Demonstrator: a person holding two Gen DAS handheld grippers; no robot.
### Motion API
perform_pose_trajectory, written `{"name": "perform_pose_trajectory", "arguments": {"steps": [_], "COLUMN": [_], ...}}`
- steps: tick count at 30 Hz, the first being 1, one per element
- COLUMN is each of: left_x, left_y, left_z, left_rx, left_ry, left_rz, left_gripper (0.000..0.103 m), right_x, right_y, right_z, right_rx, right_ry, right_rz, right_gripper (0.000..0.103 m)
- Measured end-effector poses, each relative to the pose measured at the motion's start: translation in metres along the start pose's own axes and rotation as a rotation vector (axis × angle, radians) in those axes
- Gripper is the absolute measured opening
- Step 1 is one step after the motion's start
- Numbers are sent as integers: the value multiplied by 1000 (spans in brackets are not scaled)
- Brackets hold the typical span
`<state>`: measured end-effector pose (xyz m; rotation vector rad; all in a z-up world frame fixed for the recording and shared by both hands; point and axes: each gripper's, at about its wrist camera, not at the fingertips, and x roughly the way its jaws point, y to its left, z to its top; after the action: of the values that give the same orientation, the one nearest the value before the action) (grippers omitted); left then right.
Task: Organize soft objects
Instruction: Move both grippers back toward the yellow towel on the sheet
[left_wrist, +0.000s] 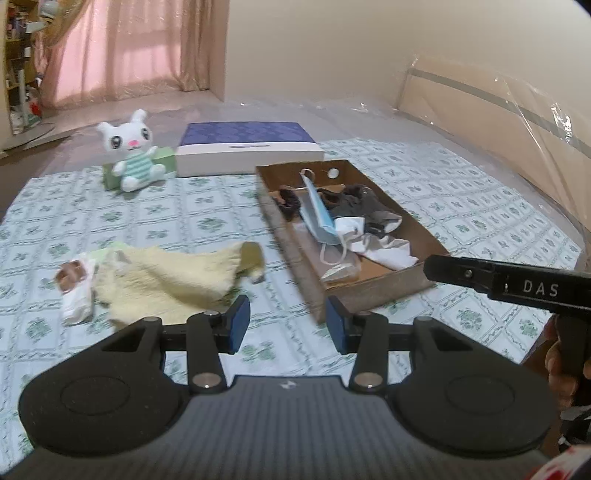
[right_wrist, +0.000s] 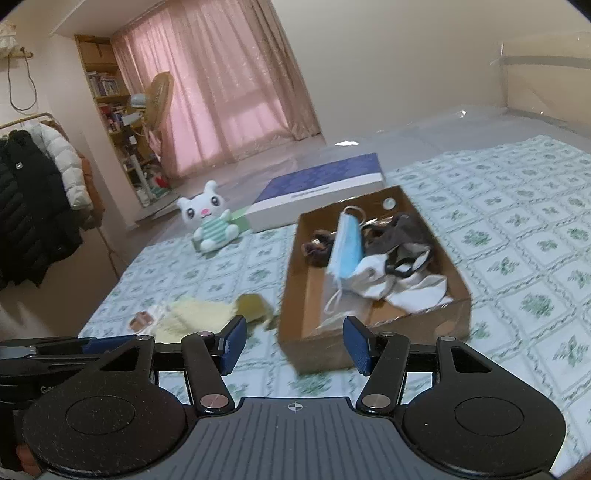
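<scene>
Both grippers hover above the bed sheet (left_wrist: 207, 206), left gripper (left_wrist: 288, 321) and right gripper (right_wrist: 293, 341) with jaws apart and nothing between them. Cardboard tray (right_wrist: 291, 277) holds blue mask (right_wrist: 347, 247), white cloth (right_wrist: 417, 291) and dark items, near edge just ahead of both. Yellow towel (left_wrist: 166, 280) lies flat left of tray; open sheet separates it from plush bunny (left_wrist: 133, 155) and blue-lidded box (left_wrist: 247, 147).
</scene>
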<state>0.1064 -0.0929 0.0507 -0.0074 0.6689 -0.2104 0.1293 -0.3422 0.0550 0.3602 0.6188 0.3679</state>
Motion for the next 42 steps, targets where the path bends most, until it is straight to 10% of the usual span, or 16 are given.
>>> {"name": "perform_pose_trajectory", "arguments": {"steps": [18, 42], "left_x": [-35, 19], "left_y": [82, 171], "left_z": [-47, -67], "left_rx": [-104, -224], "left_ry": [17, 88], "left_rz": [182, 311], "left_gripper": [44, 45], "right_x": [28, 153], "right_y": [66, 105], "right_z": [-47, -47], "right_rx": [-63, -141], "right_ry": [129, 189], "right_rz": [82, 74], "right_gripper": [58, 58]}}
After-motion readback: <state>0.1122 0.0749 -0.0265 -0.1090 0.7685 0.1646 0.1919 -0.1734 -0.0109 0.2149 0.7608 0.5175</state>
